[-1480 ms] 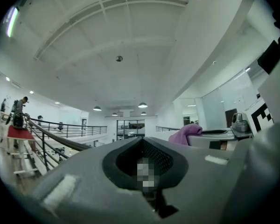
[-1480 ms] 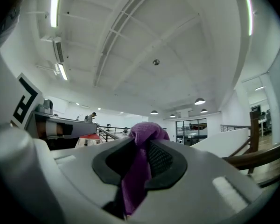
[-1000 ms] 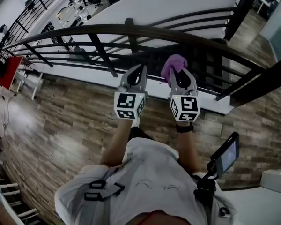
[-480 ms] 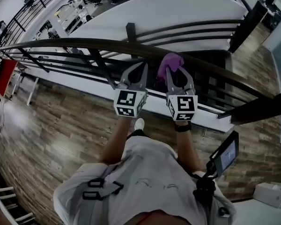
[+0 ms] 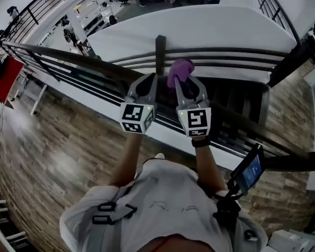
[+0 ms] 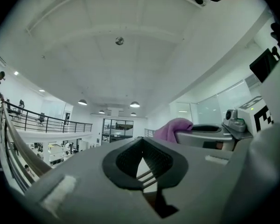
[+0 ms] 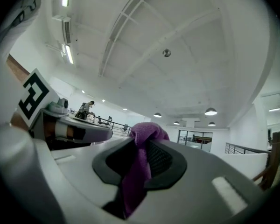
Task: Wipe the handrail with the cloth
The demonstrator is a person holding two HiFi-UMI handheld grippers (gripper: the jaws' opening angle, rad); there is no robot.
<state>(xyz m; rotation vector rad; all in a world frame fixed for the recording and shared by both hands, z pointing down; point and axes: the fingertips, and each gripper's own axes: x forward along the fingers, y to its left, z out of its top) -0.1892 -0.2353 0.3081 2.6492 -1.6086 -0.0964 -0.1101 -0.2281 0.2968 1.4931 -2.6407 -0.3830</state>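
While tight together, right tongs (image 7: 143, 148) on cloth (image 7: 147, 130)

Cloth (image 5: 179, 69): plain purple. Handrail (image 5: 84, 62): dark brown-black. Left gripper (image 5: 147, 82) and right gripper (image 5: 184, 83): grey bodies, black-and-white square markers. Floor (image 5: 52, 146), lower left: brown-grey wood planks. Panel (image 5: 5, 77), left edge: red. Shirt (image 5: 163, 198): pale grey.
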